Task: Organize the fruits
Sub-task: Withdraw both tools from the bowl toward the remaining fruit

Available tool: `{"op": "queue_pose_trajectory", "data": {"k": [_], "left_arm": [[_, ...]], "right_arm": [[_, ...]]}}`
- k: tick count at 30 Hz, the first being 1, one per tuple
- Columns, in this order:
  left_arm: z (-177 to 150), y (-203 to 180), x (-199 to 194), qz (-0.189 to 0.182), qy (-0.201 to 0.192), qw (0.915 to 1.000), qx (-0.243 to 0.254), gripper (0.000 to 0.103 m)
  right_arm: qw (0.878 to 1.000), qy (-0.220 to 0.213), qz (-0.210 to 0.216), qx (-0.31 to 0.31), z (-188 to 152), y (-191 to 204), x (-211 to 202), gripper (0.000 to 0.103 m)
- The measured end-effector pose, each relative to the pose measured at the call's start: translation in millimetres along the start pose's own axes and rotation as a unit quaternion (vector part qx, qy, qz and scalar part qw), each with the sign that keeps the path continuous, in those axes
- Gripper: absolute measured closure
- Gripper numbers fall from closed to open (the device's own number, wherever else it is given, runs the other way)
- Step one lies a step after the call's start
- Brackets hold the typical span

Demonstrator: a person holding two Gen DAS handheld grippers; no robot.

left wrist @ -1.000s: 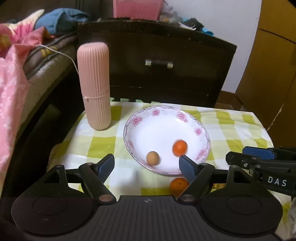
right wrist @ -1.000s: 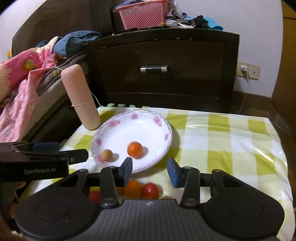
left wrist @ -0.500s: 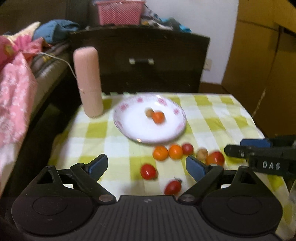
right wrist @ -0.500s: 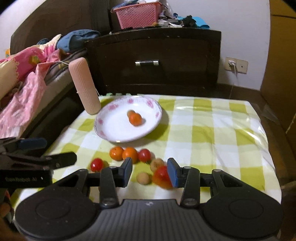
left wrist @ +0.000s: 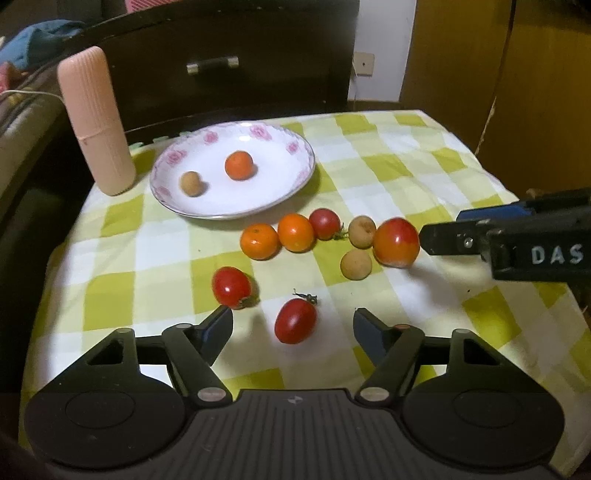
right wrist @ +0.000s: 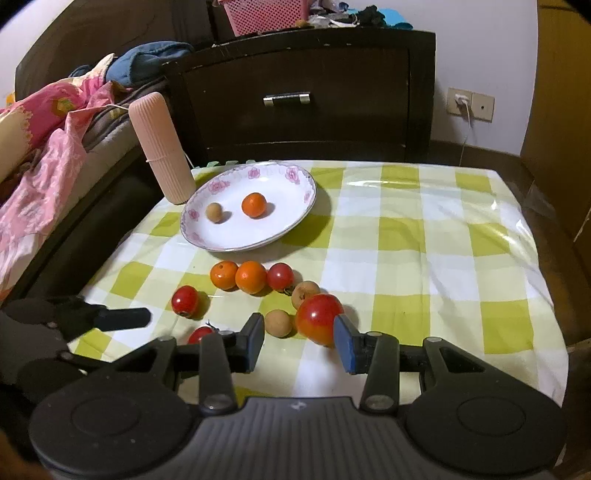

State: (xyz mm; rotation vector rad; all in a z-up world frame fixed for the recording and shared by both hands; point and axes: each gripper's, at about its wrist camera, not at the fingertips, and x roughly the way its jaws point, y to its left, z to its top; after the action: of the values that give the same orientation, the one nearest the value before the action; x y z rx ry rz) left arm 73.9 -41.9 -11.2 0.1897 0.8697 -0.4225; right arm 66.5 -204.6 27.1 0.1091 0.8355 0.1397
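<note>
A flowered white plate point(left wrist: 258, 195) point(right wrist: 258, 230) holds one orange point(left wrist: 239, 165) and one longan point(left wrist: 191, 183). Loose on the checked cloth lie two oranges point(left wrist: 259, 242), several small red tomatoes and two longans point(left wrist: 355, 264). My left gripper point(left wrist: 293, 328) is closing around an oval cherry tomato point(left wrist: 295, 320); gaps show on both sides, so the pads do not press it. My right gripper point(right wrist: 300, 341) stands open just behind a large red tomato point(right wrist: 319, 323), which sits close to the right pad point(right wrist: 345, 343). Its tips point(left wrist: 439, 236) show beside that tomato point(left wrist: 396, 242).
A tall pink ribbed container point(left wrist: 96, 122) stands left of the plate. Behind the table is a dark nightstand point(right wrist: 295, 99) with a pink basket point(right wrist: 266, 14) on top. A bed with pink bedding point(right wrist: 44, 147) runs along the left. The cloth drops off at the right edge point(right wrist: 546, 295).
Both views drew back from the plate to the loose fruit. The left gripper came down over the oval tomato, its jaws widening and then narrowing. The right gripper reached the large tomato, then held still.
</note>
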Motion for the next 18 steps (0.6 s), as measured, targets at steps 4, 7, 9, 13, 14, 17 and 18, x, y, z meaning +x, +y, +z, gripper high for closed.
{"op": "queue_pose_trajectory", "data": {"k": [4, 7, 9, 13, 14, 17, 18], "left_arm": [[0.5, -4.5, 9.9, 0.001, -0.004, 0.9999, 0.013, 0.029], [0.1, -6.2, 19.8, 0.004, 0.004, 0.9998, 0.017, 0.036], [-1.7, -6.6, 26.5, 0.007, 0.017, 0.9997, 0.018, 0.041], [-4.5, -5.5, 35.2, 0.011, 0.028, 0.9994, 0.017, 0.048], [-4.1, -5.9, 35.5, 0.013, 0.028, 0.9994, 0.018, 0.048], [-3.2, -7.6, 36.9, 0.013, 0.027, 0.9993, 0.022, 0.055], [-3.0, -7.4, 37.0, 0.011, 0.026, 0.9994, 0.02, 0.058]], "right_arm": [[1.0, 0.004, 0.007, 0.004, 0.4, -2.4, 2.2, 0.056], [1.0, 0.006, 0.01, 0.004, 0.5, -4.0, 4.2, 0.056], [1.0, 0.009, 0.009, 0.006, 0.3, -6.0, 6.1, 0.056], [1.0, 0.015, 0.006, 0.008, -1.5, -10.3, 11.1, 0.056], [1.0, 0.017, 0.004, 0.007, -2.0, -10.9, 13.1, 0.056], [1.0, 0.023, 0.009, 0.006, -1.9, -11.7, 19.0, 0.056], [1.0, 0.024, 0.011, 0.005, -1.6, -11.3, 21.0, 0.056]]}}
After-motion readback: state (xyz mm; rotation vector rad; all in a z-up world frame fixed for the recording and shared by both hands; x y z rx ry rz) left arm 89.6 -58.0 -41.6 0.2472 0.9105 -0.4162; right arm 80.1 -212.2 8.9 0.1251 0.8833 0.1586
